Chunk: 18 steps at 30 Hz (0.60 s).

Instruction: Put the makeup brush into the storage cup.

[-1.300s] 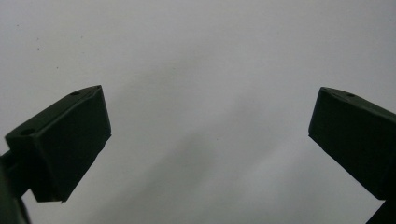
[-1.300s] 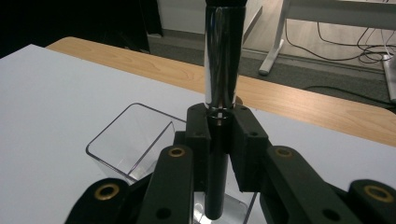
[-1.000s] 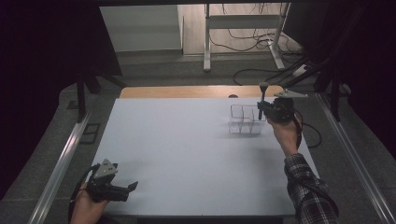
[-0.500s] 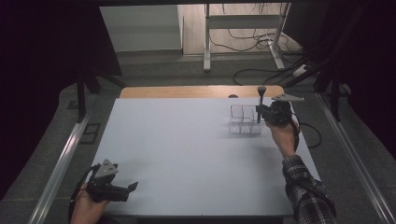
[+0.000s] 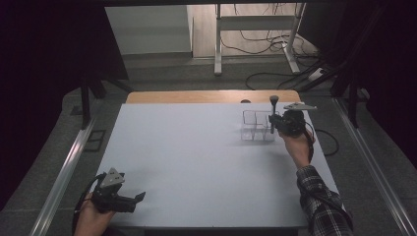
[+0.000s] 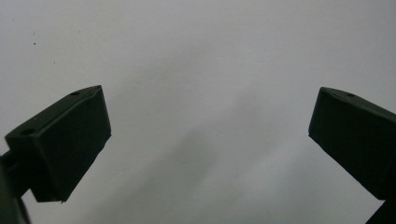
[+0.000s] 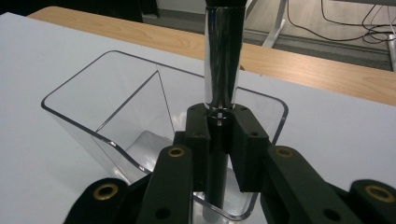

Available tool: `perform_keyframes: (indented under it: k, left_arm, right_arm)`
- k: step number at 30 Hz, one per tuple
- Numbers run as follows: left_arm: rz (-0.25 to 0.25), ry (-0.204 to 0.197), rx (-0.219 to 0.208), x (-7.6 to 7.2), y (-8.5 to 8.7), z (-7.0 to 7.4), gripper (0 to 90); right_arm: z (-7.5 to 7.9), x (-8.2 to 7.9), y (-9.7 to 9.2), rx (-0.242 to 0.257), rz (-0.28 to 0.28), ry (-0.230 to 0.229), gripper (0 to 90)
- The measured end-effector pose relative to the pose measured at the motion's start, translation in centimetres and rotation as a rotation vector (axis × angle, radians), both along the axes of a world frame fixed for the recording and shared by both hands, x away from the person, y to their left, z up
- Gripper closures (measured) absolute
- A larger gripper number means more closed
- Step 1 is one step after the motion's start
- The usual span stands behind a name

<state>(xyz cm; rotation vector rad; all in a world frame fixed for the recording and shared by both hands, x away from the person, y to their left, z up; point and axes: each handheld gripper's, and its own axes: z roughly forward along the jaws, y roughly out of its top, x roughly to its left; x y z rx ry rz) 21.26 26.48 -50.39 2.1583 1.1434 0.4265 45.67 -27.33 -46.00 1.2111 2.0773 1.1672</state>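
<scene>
Over the clear organizer [image 5: 256, 126] at the tabletop's [image 5: 196, 162] far right: right gripper [image 5: 276, 122] clamped on an upright brush handle [image 7: 223, 60], lower end inside a compartment. Near-left edge: left gripper [image 5: 139, 197], jaws apart, empty.

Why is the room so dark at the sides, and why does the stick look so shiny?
High view: light falls on the white table, the sides stay black. Right gripper view: the metal stick mirrors bright streaks, and the clear box glints at its rim. Left gripper view: soft grey shadows, slightly blurry.
</scene>
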Motion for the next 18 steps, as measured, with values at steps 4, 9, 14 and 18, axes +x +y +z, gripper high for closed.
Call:
perform_keyframes:
  k: [4, 9, 14, 18]
  left_arm:
    - [-0.001, 0.000, 0.002, 0.00, -0.04, -0.01, 0.0]
    - [-0.003, 0.001, 0.004, 0.01, -0.06, -0.03, 0.0]
    - [-0.005, 0.001, 0.005, 0.00, -0.09, -0.02, 0.0]
    - [-0.003, 0.001, 0.006, -0.01, -0.08, 0.00, 0.0]
  right_arm:
    - [-0.20, 0.00, 0.20, -0.011, 0.003, 0.006, 76.4]
    - [0.00, -0.16, 0.48, -0.015, 0.002, 0.005, 69.6]
    - [0.26, -0.44, 0.64, -0.027, 0.003, -0.009, 60.6]
    - [0.56, -0.58, 0.55, -0.013, -0.002, -0.009, 52.6]
